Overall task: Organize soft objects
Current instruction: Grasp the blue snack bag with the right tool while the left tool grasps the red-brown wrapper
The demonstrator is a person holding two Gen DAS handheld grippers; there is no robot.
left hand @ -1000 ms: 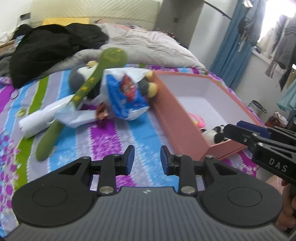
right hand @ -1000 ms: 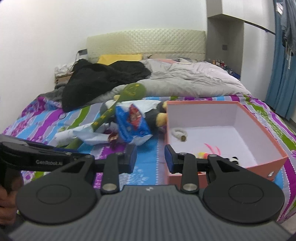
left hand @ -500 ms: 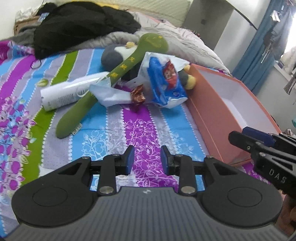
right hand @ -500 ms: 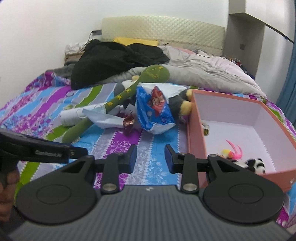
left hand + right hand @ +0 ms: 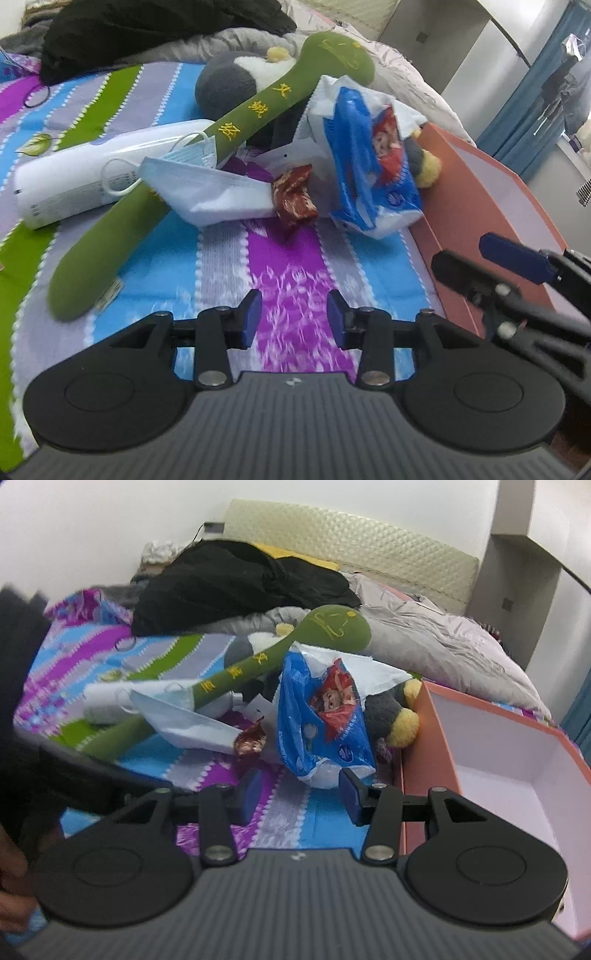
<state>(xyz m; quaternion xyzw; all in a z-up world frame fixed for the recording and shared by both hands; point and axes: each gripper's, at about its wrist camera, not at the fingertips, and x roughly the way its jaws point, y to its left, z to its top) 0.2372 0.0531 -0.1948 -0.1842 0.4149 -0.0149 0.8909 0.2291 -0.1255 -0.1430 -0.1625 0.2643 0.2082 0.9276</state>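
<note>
Both grippers, left (image 5: 294, 314) and right (image 5: 299, 794), jaws spread, face green plush (image 5: 155, 206) across blue packet (image 5: 321, 720).

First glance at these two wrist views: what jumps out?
The long green plush with yellow stitched characters, lying diagonally across a heap on the striped bedspread. Against it leans a blue and white plastic bag, beside the open pink box on the right. Both the left gripper and right gripper are open, short of the pile.

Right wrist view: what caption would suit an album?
Open right gripper nears a blue plastic bag beside the pink cardboard box.
</note>
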